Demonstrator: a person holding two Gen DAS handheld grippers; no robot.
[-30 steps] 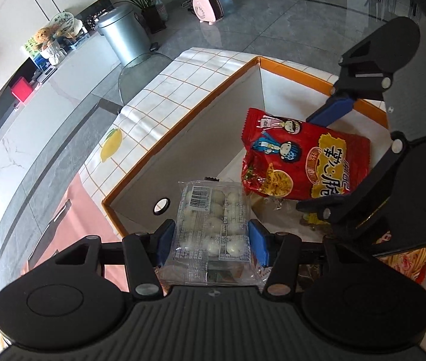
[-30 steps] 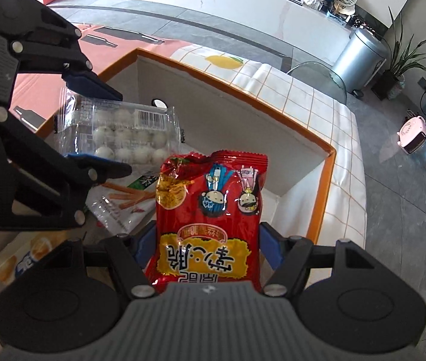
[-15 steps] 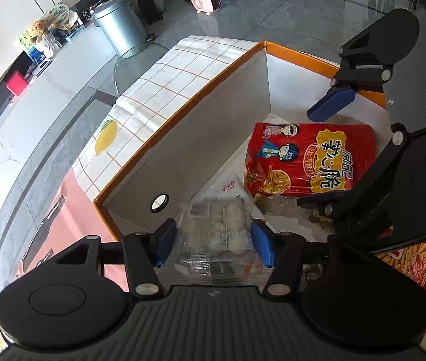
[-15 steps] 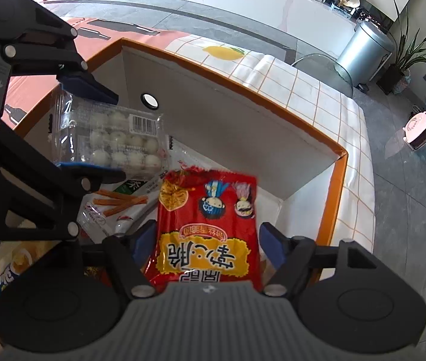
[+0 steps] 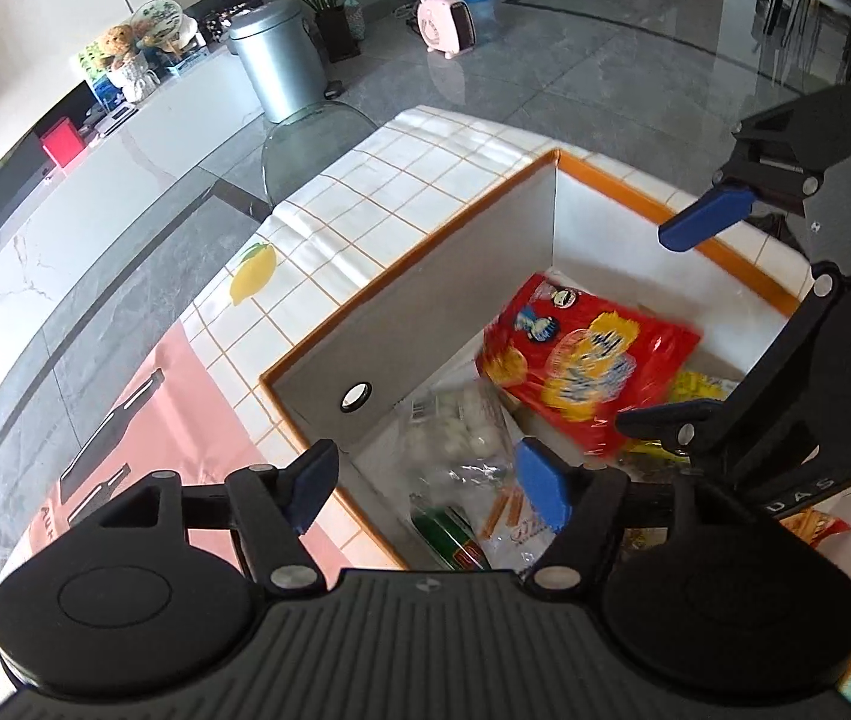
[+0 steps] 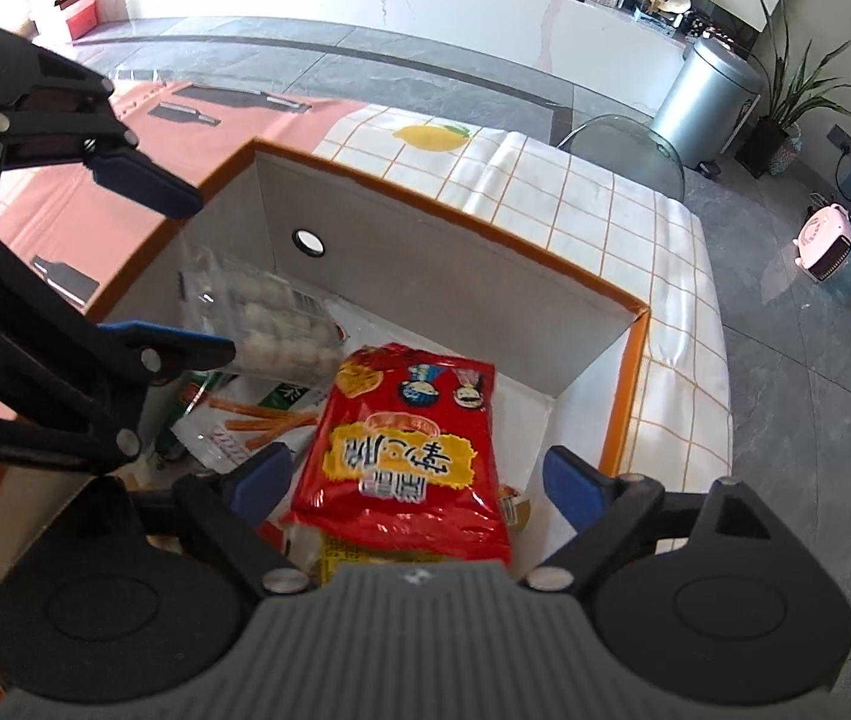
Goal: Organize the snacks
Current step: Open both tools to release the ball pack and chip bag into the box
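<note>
Both grippers stand wide over the box, their snacks let go inside it.

The left gripper (image 5: 428, 483) has just been opening; its blue pads are spread with nothing pressed between them, and the clear bag of white balls (image 5: 464, 429) lies below them, in the box (image 5: 443, 234) near the grey wall with the round hole (image 6: 308, 242). The right gripper (image 6: 419, 480) has just been opening too: its pads stand clear on either side of the red bag (image 6: 410, 444), which rests tilted on the other packets near the middle of the box. A packet of orange sticks (image 6: 257, 420) lies beneath, between the two bags. The box sits on the desk, on a white checked cloth (image 5: 365, 210) with a lemon print (image 5: 252, 273).
</note>
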